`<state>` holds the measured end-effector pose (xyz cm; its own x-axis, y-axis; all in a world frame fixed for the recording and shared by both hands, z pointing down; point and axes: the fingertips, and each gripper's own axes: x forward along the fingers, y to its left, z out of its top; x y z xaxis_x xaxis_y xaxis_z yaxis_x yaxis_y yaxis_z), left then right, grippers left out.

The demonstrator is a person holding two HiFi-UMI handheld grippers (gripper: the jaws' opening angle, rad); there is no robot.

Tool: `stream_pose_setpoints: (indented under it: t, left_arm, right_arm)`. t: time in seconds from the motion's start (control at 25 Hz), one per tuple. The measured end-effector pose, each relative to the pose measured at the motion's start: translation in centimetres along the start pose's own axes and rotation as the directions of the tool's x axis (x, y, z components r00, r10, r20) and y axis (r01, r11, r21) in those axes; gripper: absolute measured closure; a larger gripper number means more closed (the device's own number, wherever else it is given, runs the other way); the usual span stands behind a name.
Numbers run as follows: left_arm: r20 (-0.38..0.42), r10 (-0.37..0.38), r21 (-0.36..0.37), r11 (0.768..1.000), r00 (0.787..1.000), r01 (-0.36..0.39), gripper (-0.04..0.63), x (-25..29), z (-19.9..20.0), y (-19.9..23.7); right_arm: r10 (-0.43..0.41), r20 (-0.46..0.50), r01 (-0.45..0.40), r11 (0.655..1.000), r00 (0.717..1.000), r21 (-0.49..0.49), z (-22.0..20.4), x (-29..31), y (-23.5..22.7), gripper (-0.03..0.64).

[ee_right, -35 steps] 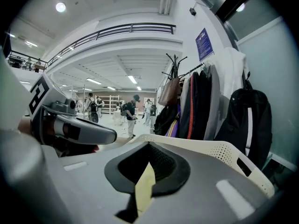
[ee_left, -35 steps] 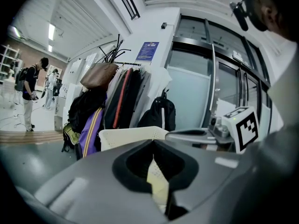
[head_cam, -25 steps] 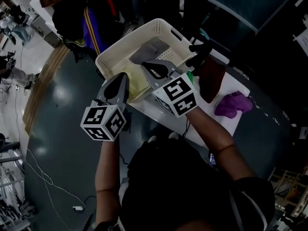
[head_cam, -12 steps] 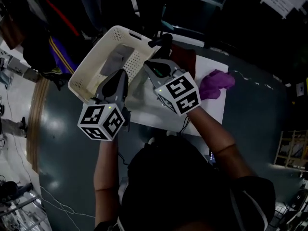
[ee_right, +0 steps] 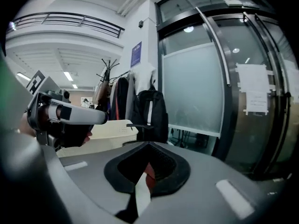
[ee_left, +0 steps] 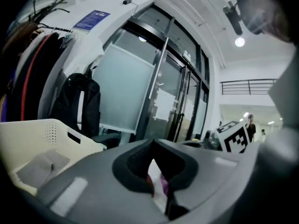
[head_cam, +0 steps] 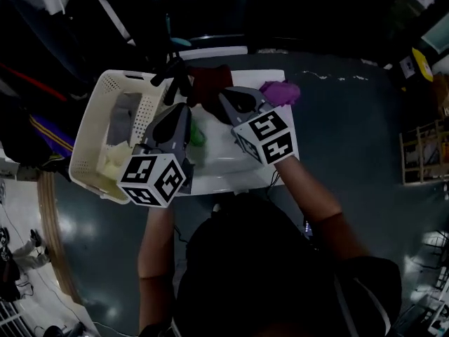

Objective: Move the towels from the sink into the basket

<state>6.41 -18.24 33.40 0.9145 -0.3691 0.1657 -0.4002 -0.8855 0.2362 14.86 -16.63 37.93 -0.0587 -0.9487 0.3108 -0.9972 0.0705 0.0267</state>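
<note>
Both tools are pressed together and pinch nothing. The left tool (head_cam: 180,109) hangs over the seam between the basket (head_cam: 90,128) and the sink (head_cam: 219,168). The right tool (head_cam: 224,94) points across the sink towards its far rim.

A grey towel (head_cam: 125,120) and a pale yellow towel (head_cam: 112,166) lie inside the white perforated basket, which stands against the sink's left side. A green towel (head_cam: 198,135) lies in the sink just beside the left tool, partly covered by it. A dark red towel (head_cam: 212,83) is draped at the far rim, right in front of the right tool's tip. A purple towel (head_cam: 280,91) sits bunched at the far right corner.

A black tap (head_cam: 174,76) stands at the far rim between the basket and the dark red towel. Beyond, the left gripper view shows a black backpack (ee_left: 80,101) and hanging clothes (ee_left: 28,69) beside tall glass doors (ee_left: 140,78). The dark floor (head_cam: 351,139) surrounds the sink.
</note>
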Motion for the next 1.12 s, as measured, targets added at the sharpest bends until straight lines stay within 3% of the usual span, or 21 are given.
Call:
stream_pose_setpoints:
  t: [0.24,0.52,1.12]
  left_arm:
    - [-0.053,-0.141,0.000,0.990,0.989,0.141,0.588,4.3,-1.9,-4.8]
    - [-0.131,-0.247,-0.010,0.969,0.960,0.248,0.588,7.5,-5.9,-8.5]
    - [-0.232,-0.280,-0.060,0.960,0.932,0.274,0.588,12.3,-11.8,-10.8]
  right_arm:
    - [-0.156,-0.047,0.158,0.986,0.987,0.057,-3.3,-3.9,-5.7,0.618]
    - [-0.287,-0.103,0.298,0.947,0.952,0.117,-7.4,-7.6,-9.9,0.618]
    - [-0.340,-0.209,0.377,0.910,0.917,0.173,-14.0,-9.7,-14.3,0.618]
